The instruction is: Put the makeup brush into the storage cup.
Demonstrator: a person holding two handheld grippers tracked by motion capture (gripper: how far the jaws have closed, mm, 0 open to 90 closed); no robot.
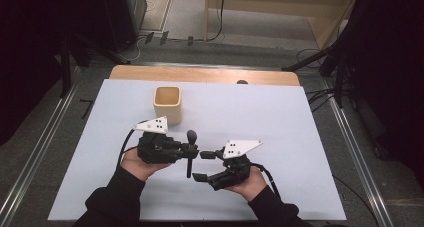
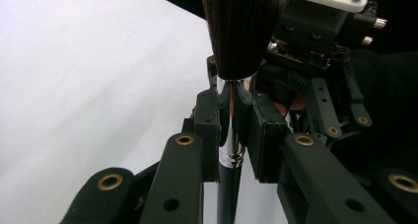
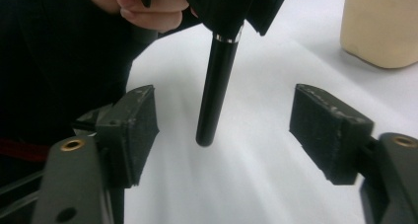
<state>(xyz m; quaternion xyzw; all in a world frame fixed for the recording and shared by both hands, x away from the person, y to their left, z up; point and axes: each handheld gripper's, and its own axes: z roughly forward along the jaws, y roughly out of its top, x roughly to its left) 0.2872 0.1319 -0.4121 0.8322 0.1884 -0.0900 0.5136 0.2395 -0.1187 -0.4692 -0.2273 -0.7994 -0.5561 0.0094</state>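
Observation:
A make-up brush point(image 1: 191, 136) with dark bristles, a silver ferrule and a black handle stands upright above the table, bristles up. My left gripper point(image 1: 188, 150) is shut on it at the ferrule; in the left gripper view the pads of that gripper point(image 2: 231, 118) press the brush point(image 2: 241, 31) from both sides. My right gripper point(image 1: 202, 166) is open just right of the brush. In the right gripper view its jaws point(image 3: 224, 130) stand wide on either side of the handle's lower end point(image 3: 215, 91) without touching it.
A beige square cup point(image 1: 167, 104) stands open behind the left gripper, also at the top right point(image 3: 382, 24) of the right gripper view. A pale sheet point(image 1: 285, 117) covers the table, with a wooden strip point(image 1: 200, 74) at its far edge. Dark stands flank the table.

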